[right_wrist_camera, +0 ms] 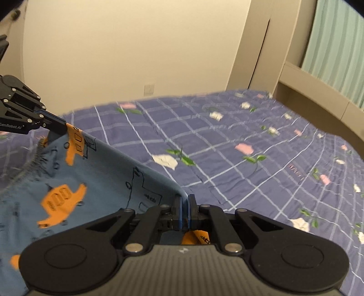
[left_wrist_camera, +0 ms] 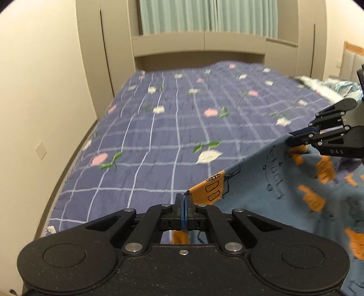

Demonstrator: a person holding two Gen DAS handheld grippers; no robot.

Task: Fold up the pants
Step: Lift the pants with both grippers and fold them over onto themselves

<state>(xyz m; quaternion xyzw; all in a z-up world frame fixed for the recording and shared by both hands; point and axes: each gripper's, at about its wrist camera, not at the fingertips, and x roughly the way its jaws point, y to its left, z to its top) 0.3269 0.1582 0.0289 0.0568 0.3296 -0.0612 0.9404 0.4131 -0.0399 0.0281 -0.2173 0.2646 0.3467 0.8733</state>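
The pants (left_wrist_camera: 284, 189) are blue with orange vehicle prints. They hang in the air over the bed, stretched between my two grippers. My left gripper (left_wrist_camera: 184, 198) is shut on one corner of the top edge. My right gripper (left_wrist_camera: 293, 139) is shut on the other corner, to the right. In the right wrist view the pants (right_wrist_camera: 75, 182) spread to the left, my right gripper (right_wrist_camera: 184, 200) pinches the near corner, and my left gripper (right_wrist_camera: 60, 126) pinches the far corner. An elastic waistband (right_wrist_camera: 29, 166) shows at the left.
The bed carries a purple checked quilt with flowers (left_wrist_camera: 177, 127), also in the right wrist view (right_wrist_camera: 250, 148). A beige wall (left_wrist_camera: 34, 102) and wardrobe (left_wrist_camera: 102, 52) stand to the left. Green curtains (left_wrist_camera: 204, 13) hang behind. Crumpled bedding (left_wrist_camera: 329, 86) lies at the far right.
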